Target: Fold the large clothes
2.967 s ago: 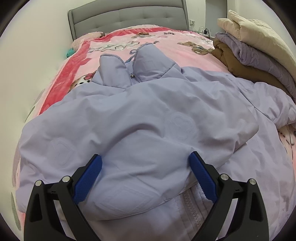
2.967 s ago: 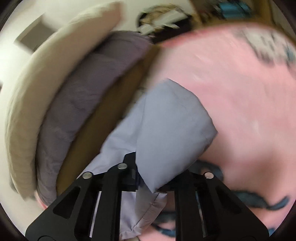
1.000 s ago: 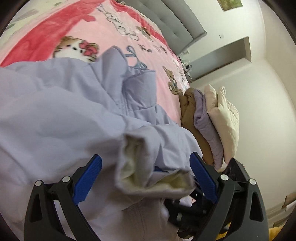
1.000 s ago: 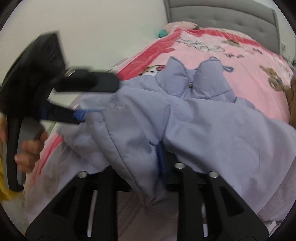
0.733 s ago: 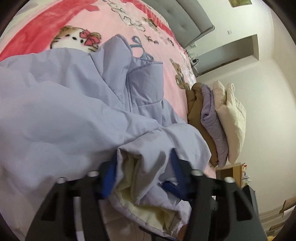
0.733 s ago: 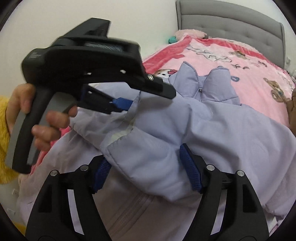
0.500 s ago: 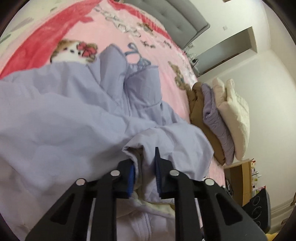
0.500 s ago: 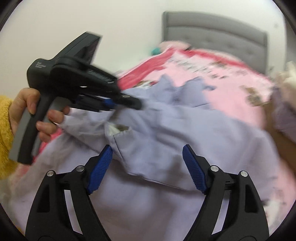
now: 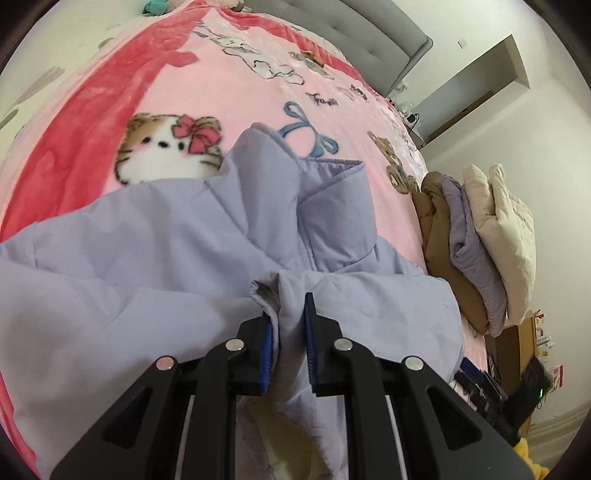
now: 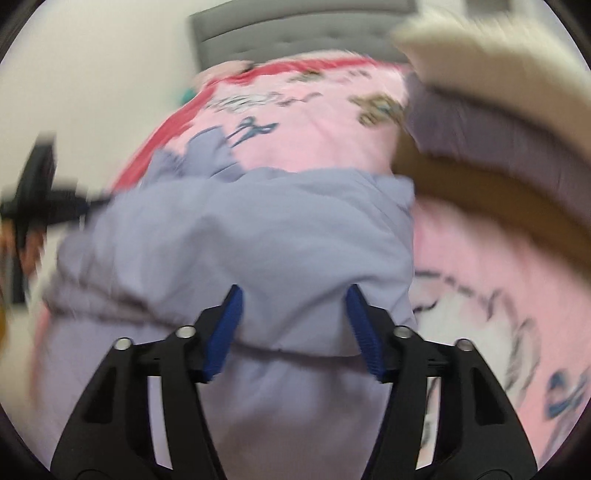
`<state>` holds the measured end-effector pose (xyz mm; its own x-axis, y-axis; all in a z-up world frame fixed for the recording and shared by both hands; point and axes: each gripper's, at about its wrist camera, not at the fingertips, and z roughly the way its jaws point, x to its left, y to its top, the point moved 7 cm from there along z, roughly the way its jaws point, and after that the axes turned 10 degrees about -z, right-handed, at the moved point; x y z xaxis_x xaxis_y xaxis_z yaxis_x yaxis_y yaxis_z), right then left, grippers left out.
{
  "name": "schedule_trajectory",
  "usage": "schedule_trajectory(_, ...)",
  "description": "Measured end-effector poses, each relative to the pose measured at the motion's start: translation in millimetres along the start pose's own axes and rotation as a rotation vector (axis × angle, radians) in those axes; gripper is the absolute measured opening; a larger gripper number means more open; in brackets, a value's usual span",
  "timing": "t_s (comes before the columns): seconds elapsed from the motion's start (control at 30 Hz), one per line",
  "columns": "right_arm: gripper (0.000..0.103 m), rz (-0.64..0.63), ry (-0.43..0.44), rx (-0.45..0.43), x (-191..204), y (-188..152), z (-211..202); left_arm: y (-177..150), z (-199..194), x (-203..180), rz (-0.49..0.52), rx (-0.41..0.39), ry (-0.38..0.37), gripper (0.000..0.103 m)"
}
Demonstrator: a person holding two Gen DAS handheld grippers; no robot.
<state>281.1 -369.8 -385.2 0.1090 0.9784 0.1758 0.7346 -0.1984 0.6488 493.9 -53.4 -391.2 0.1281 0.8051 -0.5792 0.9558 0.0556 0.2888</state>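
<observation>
A pink blanket covers the bed, bearing the lilac jacket.

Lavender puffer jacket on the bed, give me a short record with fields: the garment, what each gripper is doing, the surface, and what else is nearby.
garment: lavender puffer jacket, spread collar-up on the bed, one sleeve drawn across its front
left gripper: shut on the jacket's sleeve cuff
right gripper: jaws apart and closing, jacket fabric lying between them, pads not pressing; view blurred
surface: pink cartoon blanket
nearby: stack of folded clothes in brown, lavender and cream at the bed's edge
headboard: grey upholstered headboard
</observation>
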Motion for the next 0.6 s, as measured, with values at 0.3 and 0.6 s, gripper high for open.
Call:
schedule_trajectory(0.3,0.028,-0.113,-0.072,0.24,1.6,-27.1,47.2,-20.3,-31.0,7.8,0.035,-0.113,0.017,0.031)
schedule_trajectory(0.6,0.063,-0.046,-0.019,-0.05,-2.7,22.0,-1.3,-73.7,-34.4,8.5,0.003,-0.045,0.008,0.057)
